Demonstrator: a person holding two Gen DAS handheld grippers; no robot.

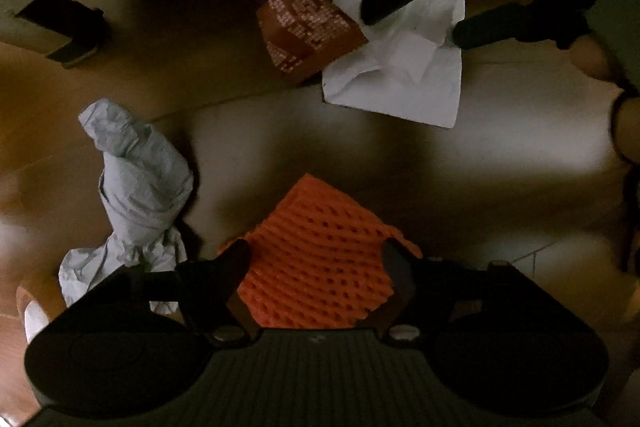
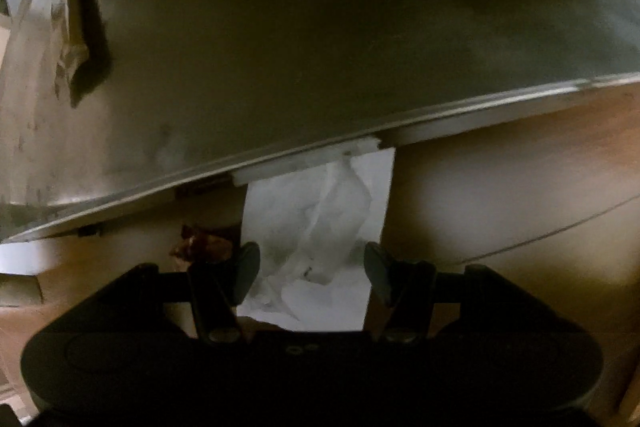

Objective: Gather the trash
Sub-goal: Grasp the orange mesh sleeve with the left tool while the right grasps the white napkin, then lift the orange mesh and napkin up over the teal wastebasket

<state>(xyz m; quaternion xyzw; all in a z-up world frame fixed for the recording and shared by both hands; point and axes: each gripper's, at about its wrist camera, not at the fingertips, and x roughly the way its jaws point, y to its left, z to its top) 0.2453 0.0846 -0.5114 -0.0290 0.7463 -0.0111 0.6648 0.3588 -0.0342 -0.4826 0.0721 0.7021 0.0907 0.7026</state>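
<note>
Orange foam net [image 1: 320,255] – left tool [image 1: 316,259] apart | white paper [image 2: 316,247] – right tool [image 2: 312,263] apart; brown wrapper [image 1: 308,27] print unreadable

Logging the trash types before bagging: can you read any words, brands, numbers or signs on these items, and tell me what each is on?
No text can be read.
Brown wrapper: rows of pale print, too blurred to read.
White paper: no print visible, only creases.
Orange foam net between the left tool's fingers: no text.
Grey crumpled bag: no text.
Grey metal panel beyond the right tool: no label visible.
</note>
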